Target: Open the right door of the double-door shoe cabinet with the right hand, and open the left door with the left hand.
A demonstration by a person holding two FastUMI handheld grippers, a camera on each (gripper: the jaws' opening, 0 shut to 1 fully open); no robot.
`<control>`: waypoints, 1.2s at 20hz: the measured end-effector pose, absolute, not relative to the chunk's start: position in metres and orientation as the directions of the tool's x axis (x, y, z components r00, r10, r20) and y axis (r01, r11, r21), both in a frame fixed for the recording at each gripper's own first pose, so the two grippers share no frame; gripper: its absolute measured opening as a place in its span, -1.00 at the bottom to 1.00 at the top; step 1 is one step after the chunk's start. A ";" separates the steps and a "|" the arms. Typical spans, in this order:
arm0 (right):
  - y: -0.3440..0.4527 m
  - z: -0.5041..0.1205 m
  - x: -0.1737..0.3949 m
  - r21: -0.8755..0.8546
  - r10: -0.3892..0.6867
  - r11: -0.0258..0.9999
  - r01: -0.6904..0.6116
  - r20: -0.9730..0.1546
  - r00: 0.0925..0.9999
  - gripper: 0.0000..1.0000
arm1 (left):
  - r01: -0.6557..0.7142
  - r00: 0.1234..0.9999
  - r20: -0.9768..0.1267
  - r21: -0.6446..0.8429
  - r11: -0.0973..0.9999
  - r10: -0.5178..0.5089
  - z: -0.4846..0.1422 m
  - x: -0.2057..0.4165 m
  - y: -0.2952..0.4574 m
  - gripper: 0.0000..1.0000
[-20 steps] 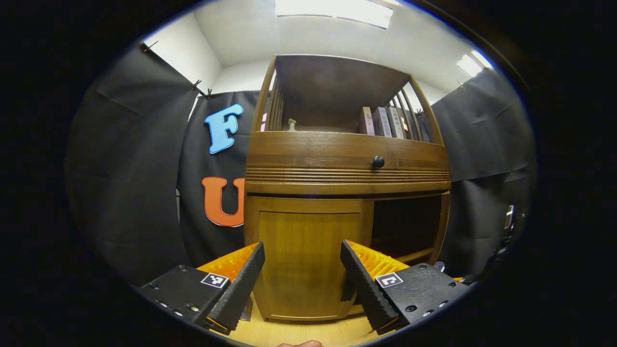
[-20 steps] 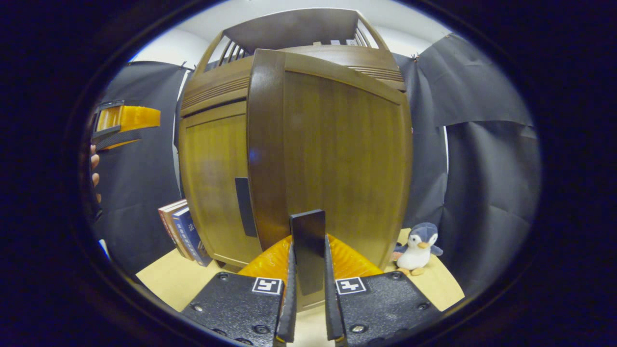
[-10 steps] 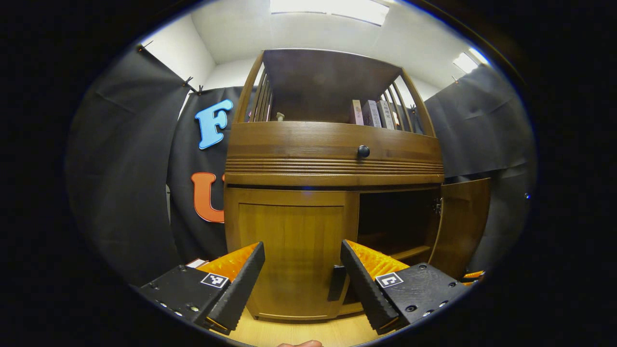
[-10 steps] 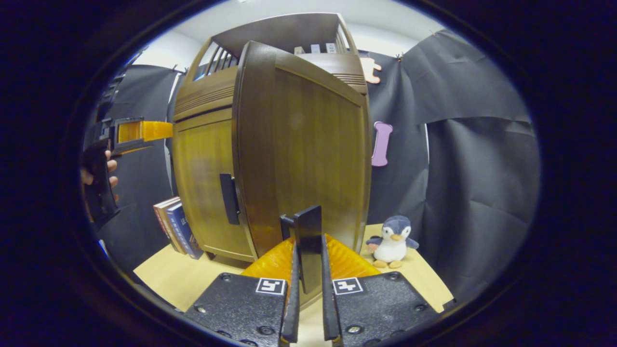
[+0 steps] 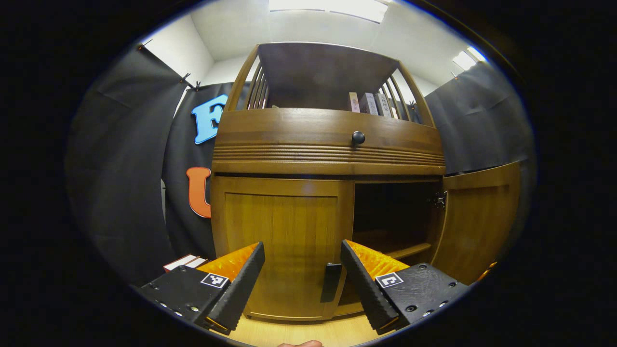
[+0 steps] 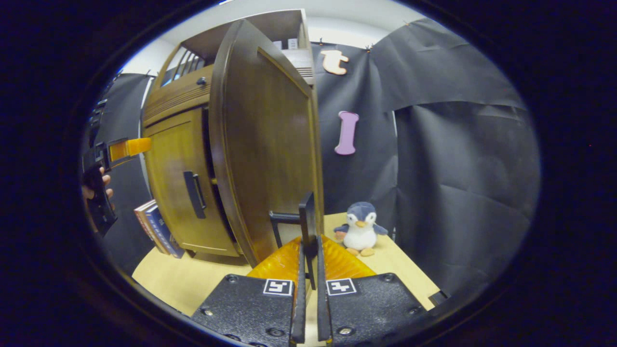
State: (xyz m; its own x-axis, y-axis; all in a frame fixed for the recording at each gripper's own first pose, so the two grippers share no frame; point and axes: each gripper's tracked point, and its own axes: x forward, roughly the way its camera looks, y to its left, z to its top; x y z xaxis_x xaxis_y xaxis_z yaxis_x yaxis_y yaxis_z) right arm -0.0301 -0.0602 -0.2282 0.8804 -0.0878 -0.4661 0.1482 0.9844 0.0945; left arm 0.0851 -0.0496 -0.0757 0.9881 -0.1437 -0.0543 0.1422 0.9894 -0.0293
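My right gripper (image 6: 308, 270) pinches the black bar handle (image 6: 307, 222) of the brown wooden right door (image 6: 270, 144), swung wide open; my left gripper (image 5: 302, 274) is spread before the shut left door (image 5: 282, 241), its dark handle (image 5: 331, 282) just ahead; a plush penguin (image 6: 360, 227) sits far right.

No words, brand names or numbers can be read. Upright books (image 5: 370, 103) on the brown wooden cabinet's top shelf have printed spines, too small to make out. Leaning books (image 6: 155, 225) beside the cabinet have a blurred blue cover. Small square black-and-white coded markers (image 5: 214, 280) sit on the black gripper blocks.
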 end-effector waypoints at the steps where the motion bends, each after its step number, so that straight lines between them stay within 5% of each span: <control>1: -0.069 -0.229 -0.032 0.084 -0.109 0.982 0.167 -0.472 0.875 -0.77 | 0.139 0.988 -0.061 -0.031 0.990 -0.140 -0.079 0.088 -0.050 0.89; 16: -0.089 -0.227 -0.034 0.095 -0.082 0.985 0.146 -0.490 0.868 -0.87 | 0.122 0.983 -0.131 -0.041 0.992 -0.127 -0.134 0.139 -0.077 0.90; 24: -0.110 -0.222 -0.045 0.083 -0.122 0.979 0.184 -0.484 0.866 -0.87 | 0.226 0.957 -0.187 -0.005 0.974 -0.223 -0.183 0.145 -0.123 0.89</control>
State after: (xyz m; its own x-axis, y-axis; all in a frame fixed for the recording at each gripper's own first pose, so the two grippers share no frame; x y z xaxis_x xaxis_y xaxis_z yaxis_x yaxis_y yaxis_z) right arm -0.0450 -0.1096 -0.2217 0.8664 -0.1220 -0.4842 0.1842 0.9794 0.0828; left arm 0.1445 -0.1226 -0.1835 0.9567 -0.2226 -0.1875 0.2257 0.9742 -0.0049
